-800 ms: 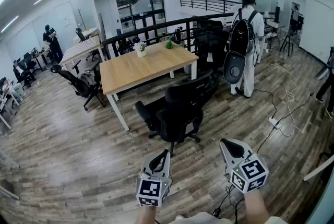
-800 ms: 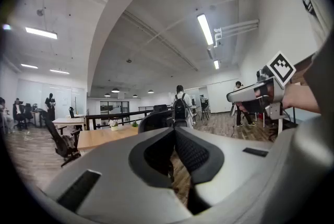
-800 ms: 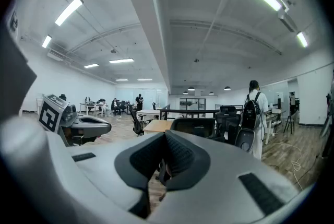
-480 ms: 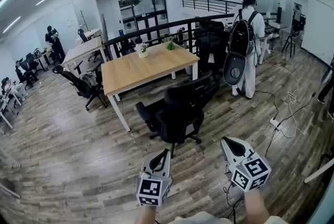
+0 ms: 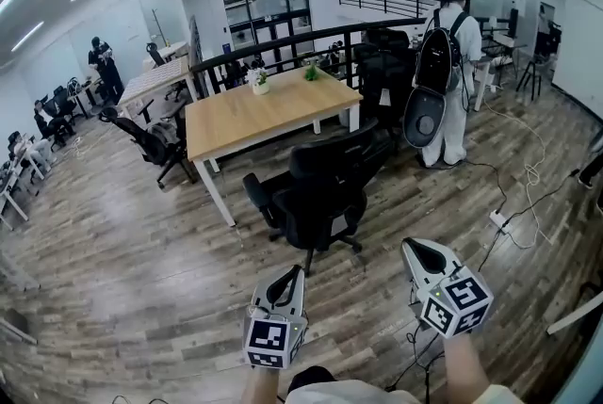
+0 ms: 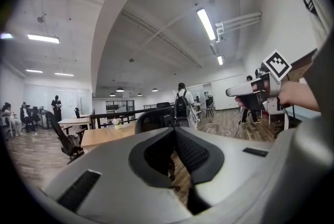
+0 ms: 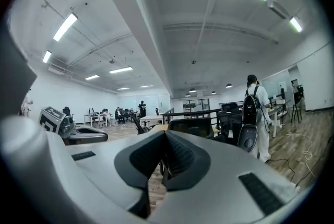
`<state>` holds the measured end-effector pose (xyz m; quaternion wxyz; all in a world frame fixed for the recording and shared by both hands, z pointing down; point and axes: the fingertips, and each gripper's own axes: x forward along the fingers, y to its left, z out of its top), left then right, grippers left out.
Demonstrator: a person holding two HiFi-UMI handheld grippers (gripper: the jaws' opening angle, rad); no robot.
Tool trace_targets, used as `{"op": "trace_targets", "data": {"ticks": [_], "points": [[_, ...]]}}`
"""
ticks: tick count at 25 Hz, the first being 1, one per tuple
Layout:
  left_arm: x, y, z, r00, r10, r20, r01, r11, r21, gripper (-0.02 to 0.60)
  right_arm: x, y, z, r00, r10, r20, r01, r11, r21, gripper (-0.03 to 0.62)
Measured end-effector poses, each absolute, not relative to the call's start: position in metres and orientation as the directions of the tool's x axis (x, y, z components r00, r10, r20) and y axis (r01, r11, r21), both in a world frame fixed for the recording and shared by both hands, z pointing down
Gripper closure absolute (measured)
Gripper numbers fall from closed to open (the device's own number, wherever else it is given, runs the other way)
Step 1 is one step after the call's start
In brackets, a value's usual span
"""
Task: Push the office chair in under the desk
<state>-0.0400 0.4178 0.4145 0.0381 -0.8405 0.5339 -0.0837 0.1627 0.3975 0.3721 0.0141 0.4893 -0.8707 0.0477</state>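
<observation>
In the head view, the black wheeled office chair (image 5: 316, 195) stands on the plank floor (image 5: 141, 298) just off the light wooden counter (image 5: 254, 115), not yet tucked in. The left gripper view shows the left gripper (image 6: 175, 134) pressed together and empty. The right gripper view shows the right gripper (image 7: 166, 139) likewise. Both are well short of the chair, so step closer, then push its backrest squarely.

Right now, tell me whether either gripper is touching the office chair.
No, in the head view the left gripper and right gripper hang short of the office chair, floor showing between.
</observation>
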Motion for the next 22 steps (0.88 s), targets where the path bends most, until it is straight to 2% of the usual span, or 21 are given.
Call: {"op": "trace_targets", "data": {"ticks": [9, 22], "points": [[-0.018, 0.377, 0.416, 0.419, -0.904, 0.089, -0.889, -0.428, -0.164, 0.566, 0.187, 0.359, 0.383, -0.522, -0.849, 0.081, -0.853, 0.518, -0.064, 0.571], [-0.018, 0.238, 0.415, 0.428, -0.9, 0.081, -0.886, -0.436, -0.16, 0.566, 0.189, 0.228, 0.382, -0.499, -0.862, 0.09, -0.866, 0.499, -0.03, 0.569]]}}
